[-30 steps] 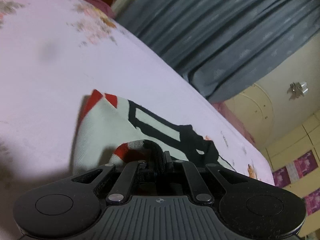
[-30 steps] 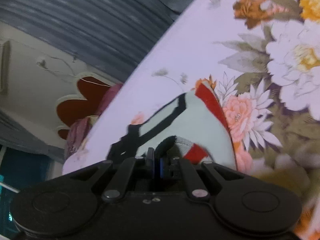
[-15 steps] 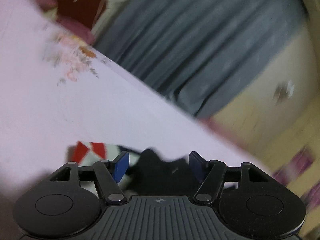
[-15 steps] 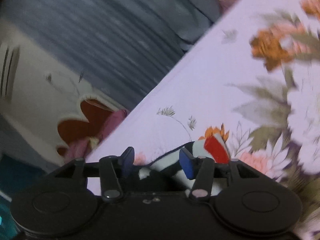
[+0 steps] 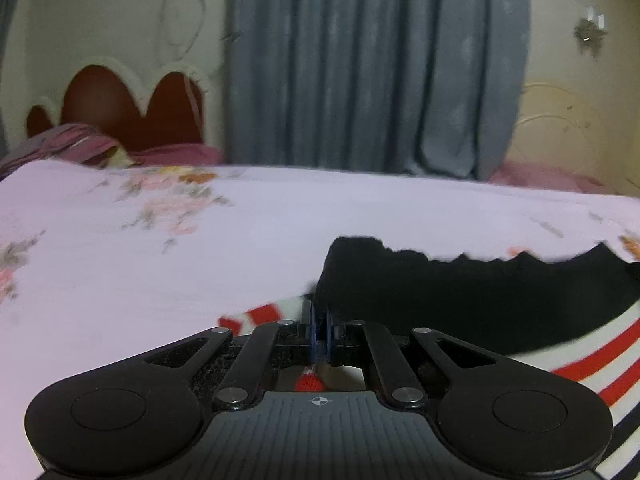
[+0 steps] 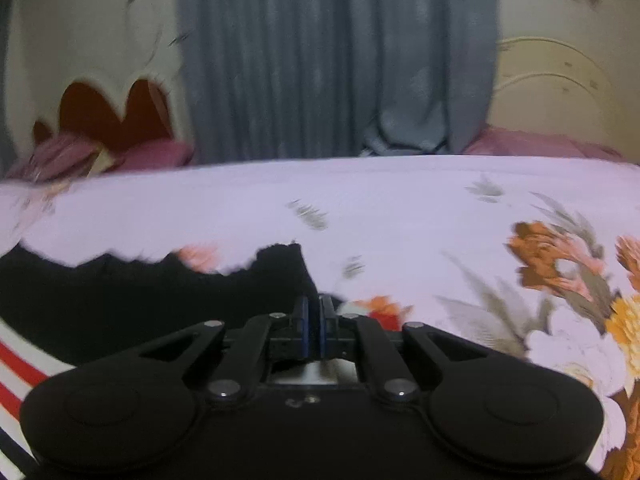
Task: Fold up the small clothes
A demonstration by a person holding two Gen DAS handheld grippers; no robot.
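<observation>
left gripper [image 5: 319, 336] closed on garment [image 5: 460, 292] corner, lower centre | right gripper [image 6: 313, 330] likewise (both open half a second ago) | re-gripped, next fold can start

No readable text, label, brand or number shows in either view; the only mark is a small crosshair sign on the left gripper [image 5: 319, 330] body, at 6 o'clock

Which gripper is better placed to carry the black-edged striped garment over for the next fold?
Neither: left gripper and right gripper are each shut on an opposite end of the black-edged, red-and-white striped garment, so both should move together.
</observation>
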